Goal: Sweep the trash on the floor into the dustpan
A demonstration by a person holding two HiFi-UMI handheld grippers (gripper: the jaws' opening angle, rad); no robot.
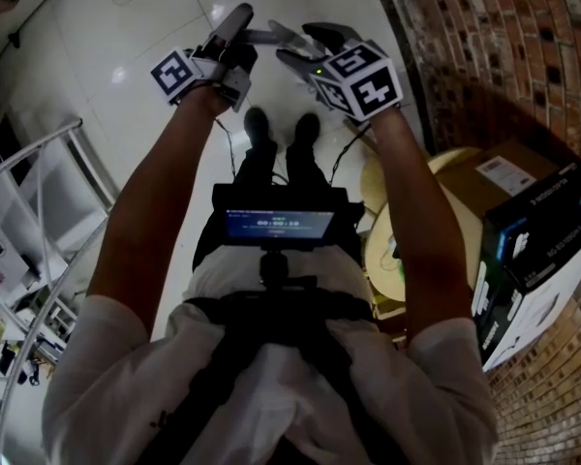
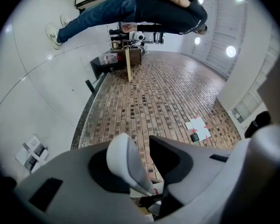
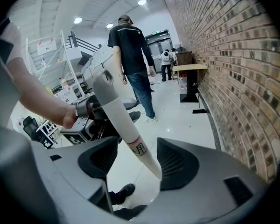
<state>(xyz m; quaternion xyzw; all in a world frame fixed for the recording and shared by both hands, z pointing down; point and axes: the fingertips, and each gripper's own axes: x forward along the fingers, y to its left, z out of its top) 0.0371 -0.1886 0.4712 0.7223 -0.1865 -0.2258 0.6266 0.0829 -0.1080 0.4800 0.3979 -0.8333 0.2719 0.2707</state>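
White tile floor (image 1: 126, 37) w/ boxes (image 1: 533, 250) at rt.

Person seen from above: white short-sleeved shirt (image 1: 107, 376), black harness straps (image 1: 271, 308), small lit screen (image 1: 278, 225) at the chest, dark trousers (image 1: 271, 168), black shoes (image 1: 258, 124) at 12 o'clock. Grey left gripper (image 1: 238, 17) and right gripper (image 1: 302, 39) each bear a white cube (image 1: 174, 73) with black square markers

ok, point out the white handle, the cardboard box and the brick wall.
white handle (image 3: 121, 118): right gripper view, shaft above its label.
cardboard box (image 1: 465, 197): head view, top face.
brick wall (image 1: 508, 46): head view, upper right stretch.
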